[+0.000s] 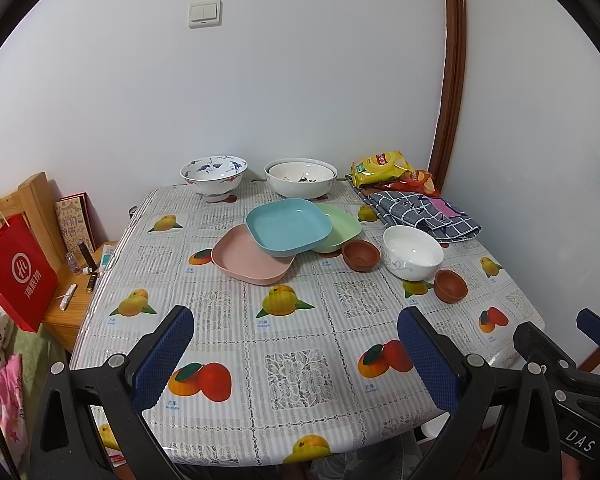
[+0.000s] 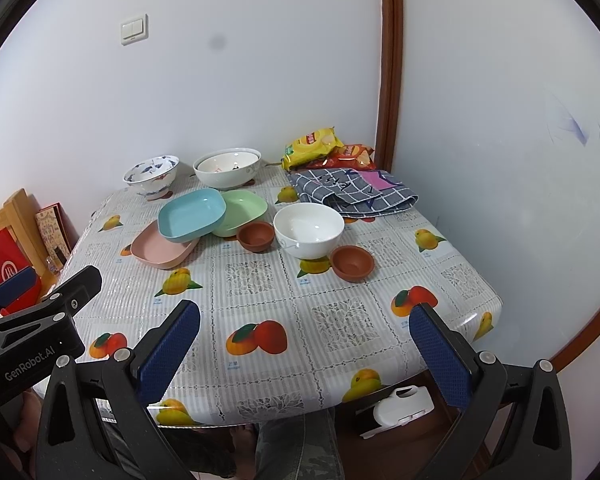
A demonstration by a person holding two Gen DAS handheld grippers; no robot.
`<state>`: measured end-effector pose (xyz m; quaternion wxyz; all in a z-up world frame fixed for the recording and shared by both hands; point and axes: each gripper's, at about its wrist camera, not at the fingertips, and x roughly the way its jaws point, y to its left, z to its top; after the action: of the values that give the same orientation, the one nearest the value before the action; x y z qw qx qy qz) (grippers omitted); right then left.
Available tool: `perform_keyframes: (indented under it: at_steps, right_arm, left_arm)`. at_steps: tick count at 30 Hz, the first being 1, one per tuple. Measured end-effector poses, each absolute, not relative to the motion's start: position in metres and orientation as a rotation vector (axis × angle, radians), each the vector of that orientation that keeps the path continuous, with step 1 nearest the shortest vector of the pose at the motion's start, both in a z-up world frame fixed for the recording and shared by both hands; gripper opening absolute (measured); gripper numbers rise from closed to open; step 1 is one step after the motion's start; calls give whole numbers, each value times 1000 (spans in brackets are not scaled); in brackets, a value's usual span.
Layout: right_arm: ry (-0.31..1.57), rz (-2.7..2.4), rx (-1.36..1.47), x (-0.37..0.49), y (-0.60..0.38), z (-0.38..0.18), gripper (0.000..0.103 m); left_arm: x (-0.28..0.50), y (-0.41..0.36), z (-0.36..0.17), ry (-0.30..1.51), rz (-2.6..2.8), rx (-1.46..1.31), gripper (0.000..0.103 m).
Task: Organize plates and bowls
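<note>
- Bench [image 1: 300, 340] stands in a room corner against white walls, covered with a fruit-print cloth; a light switch [image 1: 205, 13] is on the back wall and brown door trim [image 1: 454, 72] runs up at the right.
- Mid-bench: blue plate [image 1: 286, 224] rests tilted on top of the pink plate [image 1: 252, 262] and green plate [image 1: 338, 228], overlapping both.
- Back edge: blue-patterned bowl [image 1: 214, 176] on the left; nested white bowls [image 1: 300, 178] beside it.
- Right of the plates: white bowl [image 1: 412, 252] sits between two brown cups [image 1: 361, 255] [image 1: 450, 286], each close beside it.
- Back right corner: snack bags [image 1: 392, 172] and a folded checked cloth [image 1: 424, 212].
- Left tool [image 1: 296, 356] hovers over the near bench edge, jaws spread wide, nothing between them.
- Right tool [image 2: 306, 360] hovers likewise, jaws apart, empty, level with the left one.
- Left wrist view alone shows the full red paper bag [image 1: 16, 272] and small items on a wooden side table [image 1: 72, 312].
- Right wrist view alone shows a white object [image 2: 400, 408] under the bench.
</note>
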<state>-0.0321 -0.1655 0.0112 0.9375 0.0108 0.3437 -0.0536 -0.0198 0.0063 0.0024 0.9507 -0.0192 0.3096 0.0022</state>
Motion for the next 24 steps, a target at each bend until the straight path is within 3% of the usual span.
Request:
perform_keyframes:
  at_steps: [24]
  right_arm:
    - [705, -120, 16, -27, -165, 14, 103]
  left_arm:
    - [-14, 8, 7, 629, -3, -37, 103]
